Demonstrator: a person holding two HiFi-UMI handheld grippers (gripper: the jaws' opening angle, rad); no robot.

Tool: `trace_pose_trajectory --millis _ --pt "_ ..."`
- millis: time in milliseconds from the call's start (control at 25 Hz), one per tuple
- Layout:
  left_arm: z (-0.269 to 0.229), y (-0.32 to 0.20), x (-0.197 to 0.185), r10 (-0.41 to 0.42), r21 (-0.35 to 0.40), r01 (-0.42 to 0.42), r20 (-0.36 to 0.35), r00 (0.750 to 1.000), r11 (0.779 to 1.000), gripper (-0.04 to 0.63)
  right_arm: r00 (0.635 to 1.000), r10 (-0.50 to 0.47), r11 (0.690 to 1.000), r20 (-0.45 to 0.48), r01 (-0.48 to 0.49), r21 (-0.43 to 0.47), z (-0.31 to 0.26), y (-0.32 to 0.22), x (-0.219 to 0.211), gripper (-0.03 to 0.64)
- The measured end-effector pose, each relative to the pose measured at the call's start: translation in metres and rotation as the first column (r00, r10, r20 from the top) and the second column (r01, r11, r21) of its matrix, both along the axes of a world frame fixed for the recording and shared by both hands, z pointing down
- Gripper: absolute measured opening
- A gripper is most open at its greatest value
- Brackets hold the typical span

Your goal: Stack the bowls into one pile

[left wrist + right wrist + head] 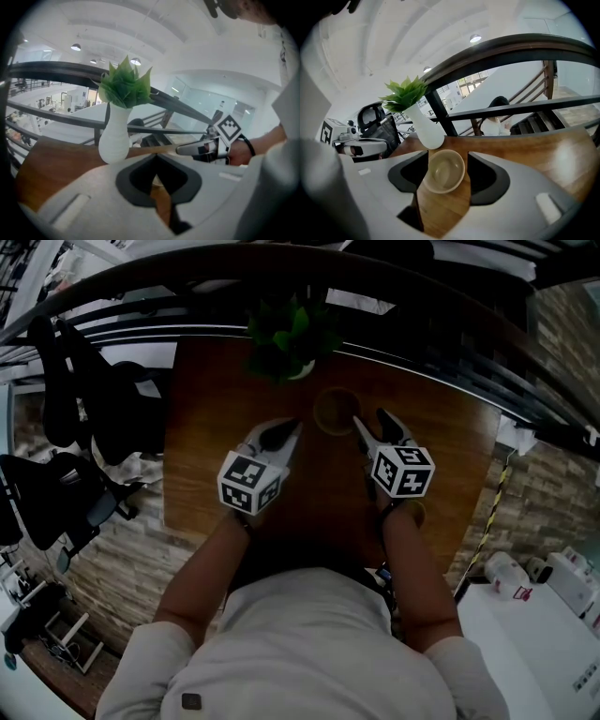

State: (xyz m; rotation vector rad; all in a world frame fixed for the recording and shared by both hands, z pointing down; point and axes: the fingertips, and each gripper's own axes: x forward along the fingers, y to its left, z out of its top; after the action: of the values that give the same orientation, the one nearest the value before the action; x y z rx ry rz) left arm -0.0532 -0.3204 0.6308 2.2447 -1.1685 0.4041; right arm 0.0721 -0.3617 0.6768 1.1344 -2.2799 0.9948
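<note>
Over a brown wooden table (202, 442), I hold a pair of tongs in each hand, both pointed away from me toward the far edge. My right gripper (446, 157) is released: its two jaws stand well apart, and its own view frames a single tan bowl (443, 171) in the gap between them. The bowl sits upright on the wood, mouth up and empty, close to the jaw tips. Whether either pad touches its rim I cannot tell. In the head view the same bowl lies between my two grippers, nearer the right one's tips and slightly ahead of them. My left gripper (286, 434) is clenched on nothing: in its own view the jaw tips meet, leaving only a thin slit lower down through which bare wood shows. It is held just left of the bowl, apart from it. Beyond the bowl, near the table's far edge, a white vase (114, 138) of green leaves (125, 84) stands upright. A dark railing (497, 49) runs behind the table, with a bright hall beyond it. Black office chairs (56, 488) stand on the floor to my left. A pale rounded rim (415, 513) peeps out beside my right forearm, too hidden to name
</note>
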Motion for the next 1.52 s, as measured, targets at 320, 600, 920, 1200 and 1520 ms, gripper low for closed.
trace_pose_trajectory --millis 320,600,920,1200,1520 --pt "-0.036 0.017 0.013 -0.004 0.05 0.004 0.005 1.0 0.999 0.005 0.999 -0.047 0.998 0.003 0.047 0.03 -0.034 0.027 0.007 0.185" --pt "-0.072 0.045 0.02 0.001 0.099 -0.001 -0.001 1.0 0.995 0.005 0.993 -0.106 0.987 0.046 0.1 0.123 -0.089 0.058 0.001 0.008" --pt "-0.129 0.085 0.036 0.002 0.198 -0.003 0.006 1.0 0.98 0.005 0.992 -0.116 0.964 0.051 0.101 0.244 -0.156 0.102 0.019 0.008" --pt "-0.19 0.127 0.053 0.01 0.294 -0.015 0.017 1.0 0.956 0.005 0.99 -0.127 0.934 0.068 0.096 0.344 -0.22 0.148 0.04 0.008" --pt "-0.252 0.185 0.065 -0.007 0.404 -0.011 0.042 0.999 0.915 0.005 0.979 -0.16 0.873 0.122 0.083 0.481 -0.307 0.206 0.05 0.008"
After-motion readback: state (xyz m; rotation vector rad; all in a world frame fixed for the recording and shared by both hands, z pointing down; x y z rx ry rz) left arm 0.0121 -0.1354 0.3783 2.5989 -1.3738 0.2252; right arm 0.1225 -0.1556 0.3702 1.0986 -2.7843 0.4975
